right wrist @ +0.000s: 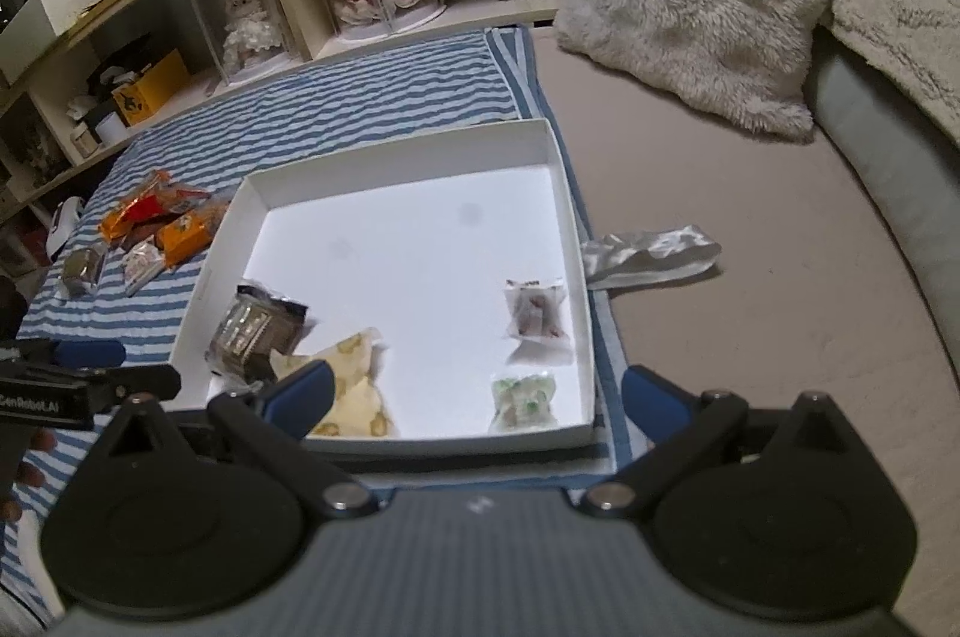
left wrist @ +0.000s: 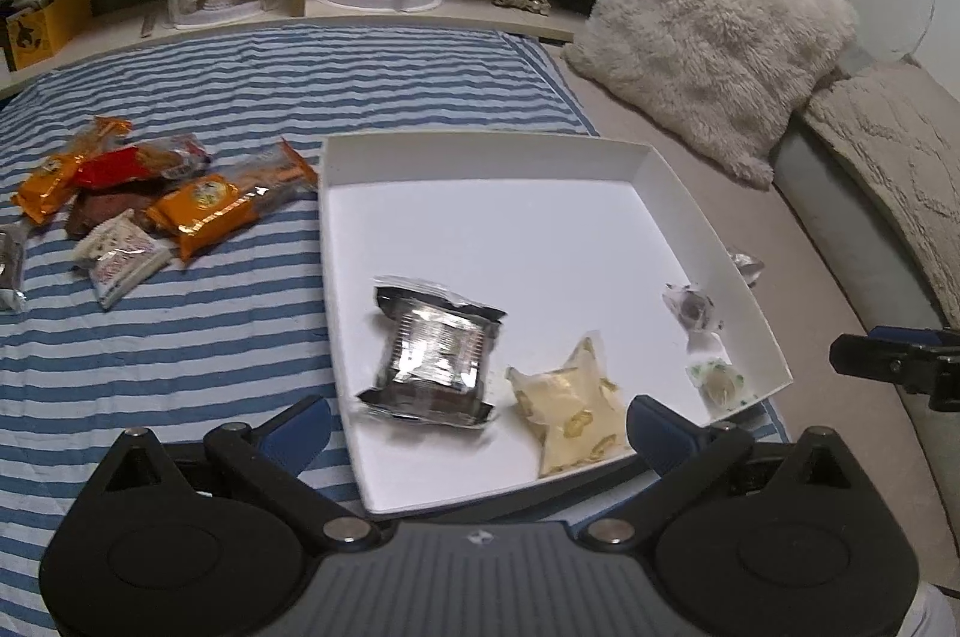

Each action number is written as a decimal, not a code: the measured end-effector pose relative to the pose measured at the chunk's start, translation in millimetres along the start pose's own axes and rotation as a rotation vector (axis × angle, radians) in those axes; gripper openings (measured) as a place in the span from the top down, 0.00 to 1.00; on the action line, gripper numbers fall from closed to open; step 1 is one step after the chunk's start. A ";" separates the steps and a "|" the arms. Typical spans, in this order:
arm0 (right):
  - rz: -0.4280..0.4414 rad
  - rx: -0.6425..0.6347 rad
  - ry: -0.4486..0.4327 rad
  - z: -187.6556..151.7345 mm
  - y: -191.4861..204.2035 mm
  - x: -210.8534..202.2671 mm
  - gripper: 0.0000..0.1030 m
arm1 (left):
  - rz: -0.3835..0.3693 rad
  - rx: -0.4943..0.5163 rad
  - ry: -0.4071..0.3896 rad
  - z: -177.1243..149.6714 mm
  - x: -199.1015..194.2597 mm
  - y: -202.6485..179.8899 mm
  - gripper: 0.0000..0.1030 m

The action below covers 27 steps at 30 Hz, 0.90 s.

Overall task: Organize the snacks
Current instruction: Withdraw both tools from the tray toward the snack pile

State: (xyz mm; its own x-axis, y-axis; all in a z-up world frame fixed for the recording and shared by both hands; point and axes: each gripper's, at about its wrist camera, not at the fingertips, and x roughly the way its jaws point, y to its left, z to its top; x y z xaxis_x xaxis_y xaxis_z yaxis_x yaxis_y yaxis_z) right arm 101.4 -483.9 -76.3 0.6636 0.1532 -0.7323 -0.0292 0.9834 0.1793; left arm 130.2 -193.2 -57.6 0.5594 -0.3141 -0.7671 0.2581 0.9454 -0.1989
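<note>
Am holding left gripper (left wrist: 477, 424) and right gripper (right wrist: 477, 391) spread wide, empty, over white tray (left wrist: 708, 211) near edge. Risk: dark packet (left wrist: 432, 352) near tray's left wall, fingers snagging wall, tipping tray when I reach for snack pile (left wrist: 150, 193) left of tray.

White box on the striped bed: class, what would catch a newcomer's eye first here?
The white box in the middle, holding four wrapped snacks near its front edge, the dark silvery packet largest. Left of it, a bright pile of orange snack packs lies on the striped blanket; behind to the right leans a fluffy pillow.
</note>
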 end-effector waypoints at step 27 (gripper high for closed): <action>0.109 -0.096 -0.069 45.3 109.1 24.0 0.01 | 0.162 -0.092 -0.133 29.6 -71.5 141.5 0.00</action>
State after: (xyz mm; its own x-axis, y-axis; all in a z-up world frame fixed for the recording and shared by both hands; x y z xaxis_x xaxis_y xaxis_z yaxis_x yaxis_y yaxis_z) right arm 148.1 -377.3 -44.6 0.7022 0.2561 -0.6643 -0.1731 0.9665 0.1896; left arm 150.0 -39.5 -12.9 0.6885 -0.1601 -0.7074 0.0866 0.9865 -0.1390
